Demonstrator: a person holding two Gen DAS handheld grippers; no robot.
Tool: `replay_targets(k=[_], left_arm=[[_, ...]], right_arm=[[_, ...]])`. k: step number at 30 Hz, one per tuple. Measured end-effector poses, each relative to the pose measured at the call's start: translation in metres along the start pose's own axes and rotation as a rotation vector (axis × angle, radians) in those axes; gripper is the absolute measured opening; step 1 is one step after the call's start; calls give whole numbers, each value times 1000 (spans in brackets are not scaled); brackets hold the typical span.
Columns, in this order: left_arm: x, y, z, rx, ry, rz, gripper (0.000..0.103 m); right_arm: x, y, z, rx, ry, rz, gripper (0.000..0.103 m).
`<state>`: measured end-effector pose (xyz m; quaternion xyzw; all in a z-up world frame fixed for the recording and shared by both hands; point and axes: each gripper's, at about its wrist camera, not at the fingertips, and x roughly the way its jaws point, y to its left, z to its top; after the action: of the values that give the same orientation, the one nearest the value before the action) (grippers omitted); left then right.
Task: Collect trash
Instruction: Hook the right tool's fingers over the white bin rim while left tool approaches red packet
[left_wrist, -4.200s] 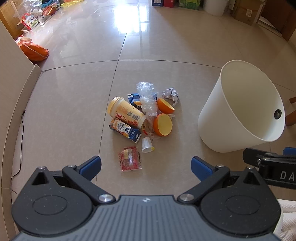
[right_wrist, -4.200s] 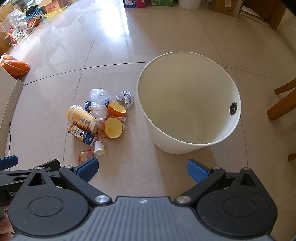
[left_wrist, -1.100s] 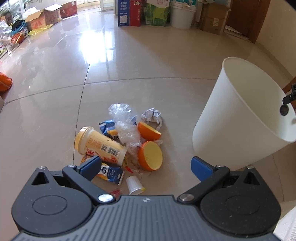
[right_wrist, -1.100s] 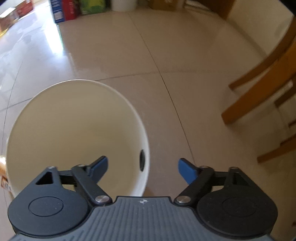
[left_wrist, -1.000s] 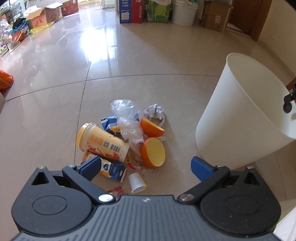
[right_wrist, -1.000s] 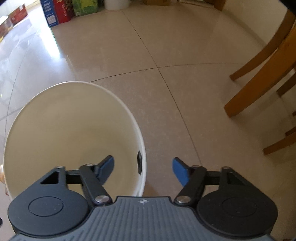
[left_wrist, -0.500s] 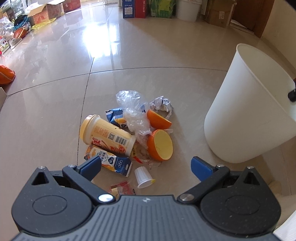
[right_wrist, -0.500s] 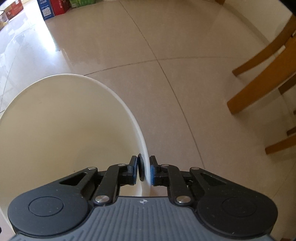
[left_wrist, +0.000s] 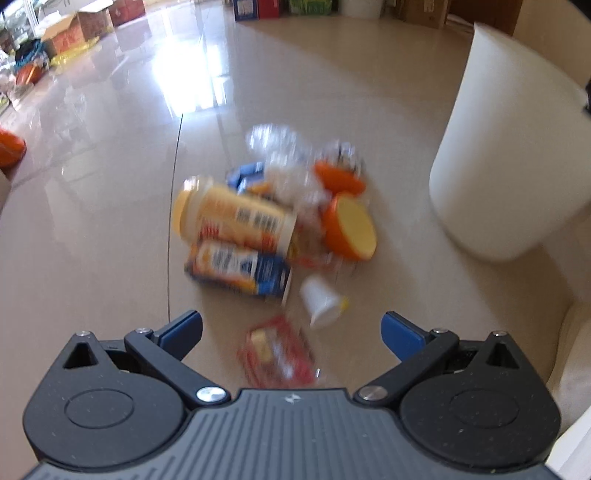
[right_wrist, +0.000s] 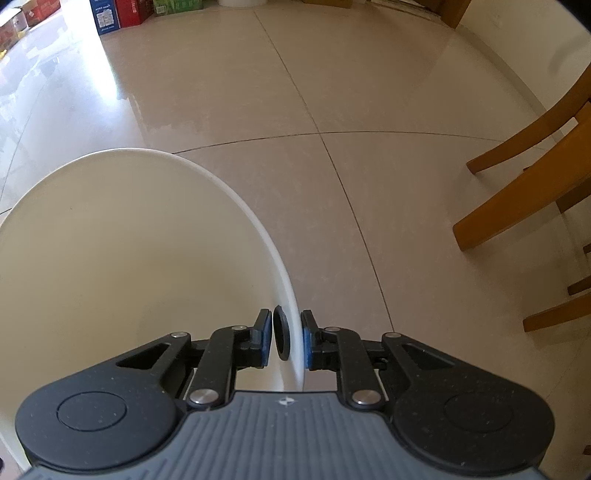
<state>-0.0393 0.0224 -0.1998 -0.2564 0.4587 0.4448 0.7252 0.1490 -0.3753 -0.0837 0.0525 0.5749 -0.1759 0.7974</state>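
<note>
A pile of trash lies on the tiled floor, blurred in the left wrist view: a yellow cup (left_wrist: 232, 218) on its side, a blue and orange carton (left_wrist: 240, 267), two orange halves (left_wrist: 349, 227), a small white cup (left_wrist: 319, 302), a red wrapper (left_wrist: 277, 356), clear plastic (left_wrist: 284, 155). My left gripper (left_wrist: 291, 330) hangs open just above the red wrapper. The white bin (left_wrist: 506, 147) stands to the right of the pile. My right gripper (right_wrist: 283, 339) is shut on the white bin's rim (right_wrist: 291, 317), one finger inside by a black grommet (right_wrist: 280, 338).
Wooden chair legs (right_wrist: 524, 184) stand to the right of the bin. Boxes (left_wrist: 258, 7) line the far wall, and an orange bag (left_wrist: 11, 149) lies far left. Bare floor lies left of the pile.
My right gripper closed on the bin's rim and stays there. My left gripper dropped lower and closer to the trash pile; its view is now motion-blurred.
</note>
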Motion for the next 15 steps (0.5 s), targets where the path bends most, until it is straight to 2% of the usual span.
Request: replay_targets(k=[6, 10, 15], left_arm=[[45, 9, -42, -62, 83, 34, 102], [68, 13, -45, -181, 99, 40, 102], [96, 18, -39, -272, 109, 120, 100]], right_arm=[[0, 4, 1, -18, -6, -14, 19], [0, 2, 0, -4, -6, -17, 19], [0, 2, 0, 6, -3, -21, 20]])
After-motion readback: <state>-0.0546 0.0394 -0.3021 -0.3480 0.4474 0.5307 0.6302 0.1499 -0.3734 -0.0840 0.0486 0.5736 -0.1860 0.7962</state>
